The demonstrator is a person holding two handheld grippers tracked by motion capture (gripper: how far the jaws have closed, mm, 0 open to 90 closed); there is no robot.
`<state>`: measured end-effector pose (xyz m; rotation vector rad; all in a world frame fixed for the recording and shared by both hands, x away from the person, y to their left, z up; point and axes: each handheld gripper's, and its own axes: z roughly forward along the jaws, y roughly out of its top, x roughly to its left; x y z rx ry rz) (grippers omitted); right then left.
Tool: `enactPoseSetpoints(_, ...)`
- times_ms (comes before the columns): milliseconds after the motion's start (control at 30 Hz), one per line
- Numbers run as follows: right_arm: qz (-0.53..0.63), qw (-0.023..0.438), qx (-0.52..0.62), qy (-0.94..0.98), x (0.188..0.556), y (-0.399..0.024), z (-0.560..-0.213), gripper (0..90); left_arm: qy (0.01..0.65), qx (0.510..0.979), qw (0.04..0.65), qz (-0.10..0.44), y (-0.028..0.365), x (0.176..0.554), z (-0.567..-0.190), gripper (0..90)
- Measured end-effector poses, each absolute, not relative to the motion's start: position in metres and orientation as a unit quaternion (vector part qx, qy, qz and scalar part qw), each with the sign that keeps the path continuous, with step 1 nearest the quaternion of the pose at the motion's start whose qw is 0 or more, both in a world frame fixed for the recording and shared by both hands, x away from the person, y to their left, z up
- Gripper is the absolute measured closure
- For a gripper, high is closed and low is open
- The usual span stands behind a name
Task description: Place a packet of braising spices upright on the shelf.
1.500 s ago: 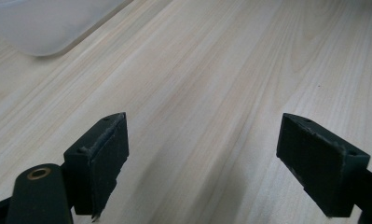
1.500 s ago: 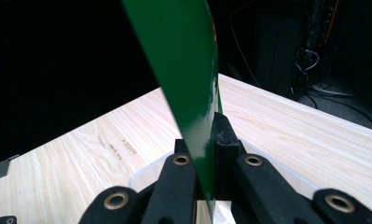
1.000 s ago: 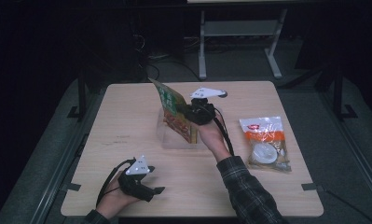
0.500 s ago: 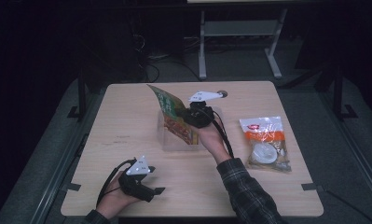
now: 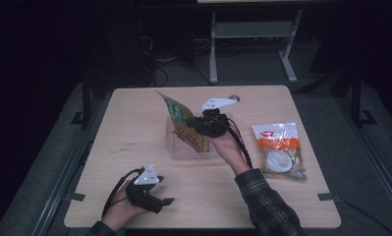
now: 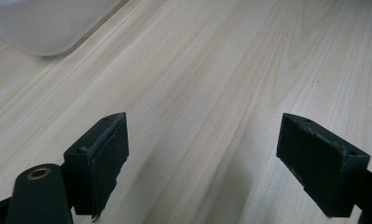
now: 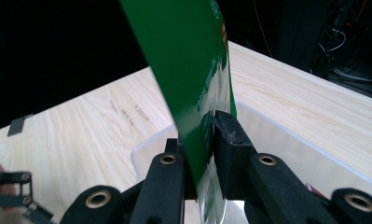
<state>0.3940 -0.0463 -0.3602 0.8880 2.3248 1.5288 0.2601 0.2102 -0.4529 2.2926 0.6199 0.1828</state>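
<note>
Right gripper (image 5: 203,129) jaws have just been opening slightly, green packet (image 5: 183,123) between them, standing in the clear bin (image 5: 181,150). Release likely starting. Left gripper (image 5: 161,201) spread wide, idle on table (image 5: 134,118).

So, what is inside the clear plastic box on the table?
The green snack packet stands tilted in the clear box, its lower end inside and the right gripper around it. The packet and gripper cover the box floor, so anything else inside cannot be seen.
</note>
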Motion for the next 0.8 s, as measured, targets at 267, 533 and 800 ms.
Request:
enactPoseSetpoints(267, 0.503, 0.113, 0.296, 0.804, 0.385, -0.052, -0.362, 88.4, 0.240, 0.896, 0.367, 0.072, 0.209, 0.260, -0.453, 16.2)
enactPoseSetpoints(533, 0.505, 0.112, 0.300, 0.802, 0.376, -0.055, -0.368, 86.0, 0.237, 0.898, 0.364, 0.076, 0.209, 0.261, -0.454, 16.2)
enactPoseSetpoints(800, 0.490, 0.104, 0.290, 0.815, 0.370, -0.057, -0.364, 60.9, 0.244, 0.897, 0.363, 0.069, 0.210, 0.261, -0.455, 16.2)
